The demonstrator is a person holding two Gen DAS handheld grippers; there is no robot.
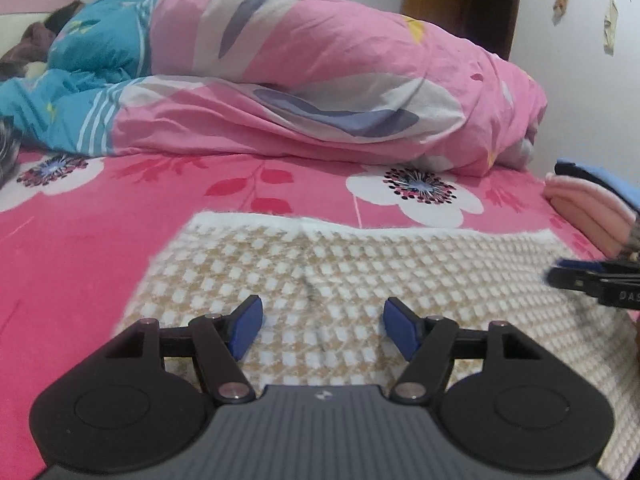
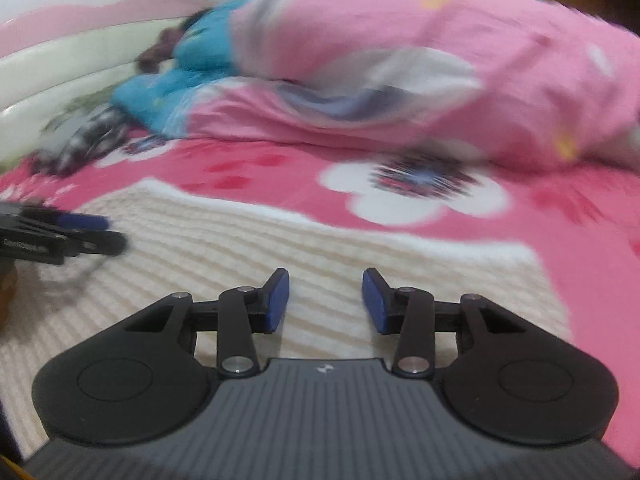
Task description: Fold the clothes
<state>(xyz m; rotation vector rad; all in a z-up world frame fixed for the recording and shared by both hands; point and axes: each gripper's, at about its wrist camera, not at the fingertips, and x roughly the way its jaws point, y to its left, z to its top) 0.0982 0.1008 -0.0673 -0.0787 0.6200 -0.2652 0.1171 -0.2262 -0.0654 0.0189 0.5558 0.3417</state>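
1. The bed (image 1: 120, 216), spread with a pink sheet printed with white flowers, carries everything here.
2. A bulky pink quilt (image 1: 340, 72) with grey and white leaf shapes lies heaped along the far edge of the bed; a teal section (image 1: 100, 52) joins it toward the far left corner.
3. A cream and tan checked knit garment (image 1: 360, 264) lies flat on the near part of the bed, its far hem straight and running across under both grippers. In the right wrist view it (image 2: 320, 232) is blurred, and its right corner stops short of the bed's right edge.
4. A stack of folded pink clothes (image 1: 588, 208) sits at the bed's right edge, just beyond the garment's far right corner, with something blue on top.
5. The left gripper (image 1: 323, 326) hangs over the garment's near middle, its blue pads (image 1: 246, 326) spread well apart with nothing between them.
6. The right gripper (image 2: 326, 300) is over the garment's right part, pads parted less widely and gripping nothing.
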